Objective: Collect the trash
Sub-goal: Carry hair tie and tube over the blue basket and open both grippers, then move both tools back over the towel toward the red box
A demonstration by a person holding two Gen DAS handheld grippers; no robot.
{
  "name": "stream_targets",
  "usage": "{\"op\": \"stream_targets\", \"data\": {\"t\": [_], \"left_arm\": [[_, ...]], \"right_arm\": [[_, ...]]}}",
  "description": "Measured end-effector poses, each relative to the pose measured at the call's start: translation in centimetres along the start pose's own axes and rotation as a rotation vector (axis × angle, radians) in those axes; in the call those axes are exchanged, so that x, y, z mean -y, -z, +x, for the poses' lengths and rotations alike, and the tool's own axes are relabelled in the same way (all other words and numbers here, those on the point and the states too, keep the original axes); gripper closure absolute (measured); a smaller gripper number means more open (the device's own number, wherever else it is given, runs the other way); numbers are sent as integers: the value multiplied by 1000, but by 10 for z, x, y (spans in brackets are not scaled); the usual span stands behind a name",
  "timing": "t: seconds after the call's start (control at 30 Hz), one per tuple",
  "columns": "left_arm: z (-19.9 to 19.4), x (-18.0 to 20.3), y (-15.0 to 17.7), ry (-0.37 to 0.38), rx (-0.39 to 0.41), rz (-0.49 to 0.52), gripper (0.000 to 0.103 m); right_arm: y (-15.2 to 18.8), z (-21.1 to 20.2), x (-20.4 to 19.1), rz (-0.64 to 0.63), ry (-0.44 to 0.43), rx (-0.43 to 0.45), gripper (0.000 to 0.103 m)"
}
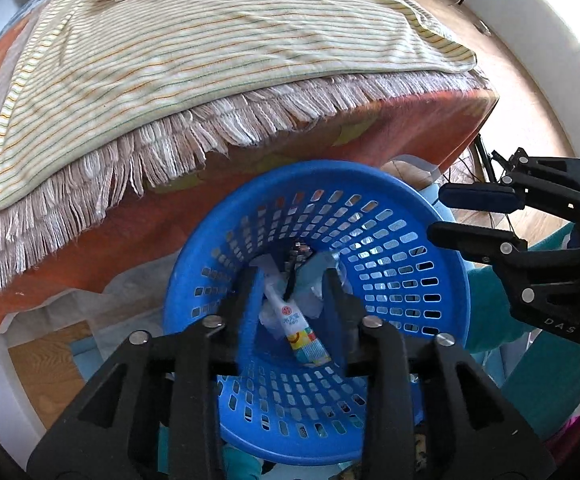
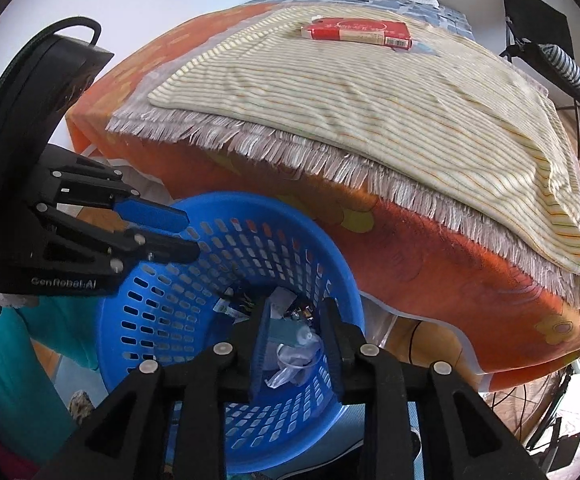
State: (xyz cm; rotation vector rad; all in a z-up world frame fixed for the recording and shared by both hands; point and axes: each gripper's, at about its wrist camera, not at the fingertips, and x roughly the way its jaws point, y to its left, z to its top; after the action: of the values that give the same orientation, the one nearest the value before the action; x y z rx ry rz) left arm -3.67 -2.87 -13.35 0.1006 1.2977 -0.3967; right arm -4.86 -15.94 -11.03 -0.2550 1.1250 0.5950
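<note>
A blue perforated basket stands on the floor against the bed. My left gripper points down into it, open. A white wrapper with yellow and blue print lies between and below its fingers, touching neither pad. My right gripper hangs over the same basket, also open. Crumpled clear plastic and a teal carton lie beneath it among other scraps. Nothing is held by either gripper.
The bed's orange sheet rises just behind the basket, under a striped fringed blanket. A red box lies far back on the blanket. Teal cloth sits beside the basket. A folding chair stands on the wooden floor.
</note>
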Motion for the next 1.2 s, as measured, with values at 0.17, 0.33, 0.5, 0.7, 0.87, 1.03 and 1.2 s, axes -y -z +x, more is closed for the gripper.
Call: {"op": "stream_targets", "data": {"t": [0.17, 0.33, 0.5, 0.7, 0.87, 1.03, 1.2], "left_arm": [[1, -3, -1, 1, -9, -21, 71], [-5, -8, -4, -2, 14, -45, 50], [-12, -17, -11, 3, 33, -85, 46], [-31, -32, -29, 12, 89, -137, 42], [-48, -48, -53, 23, 143, -176, 41], [-60, -62, -84, 5, 200, -179, 36], [-67, -81, -119, 12, 241, -202, 36]], "right_arm": [[-1, -1, 3, 17, 5, 5, 55], [-4, -5, 4, 18, 29, 21, 33], [-7, -8, 7, 38, 37, 32, 17], [-19, -14, 17, 89, 20, 45, 13], [-36, -20, 31, 144, -6, 69, 8], [-56, -24, 50, 207, -34, 89, 7], [-79, -26, 68, 257, -45, 117, 7]]}}
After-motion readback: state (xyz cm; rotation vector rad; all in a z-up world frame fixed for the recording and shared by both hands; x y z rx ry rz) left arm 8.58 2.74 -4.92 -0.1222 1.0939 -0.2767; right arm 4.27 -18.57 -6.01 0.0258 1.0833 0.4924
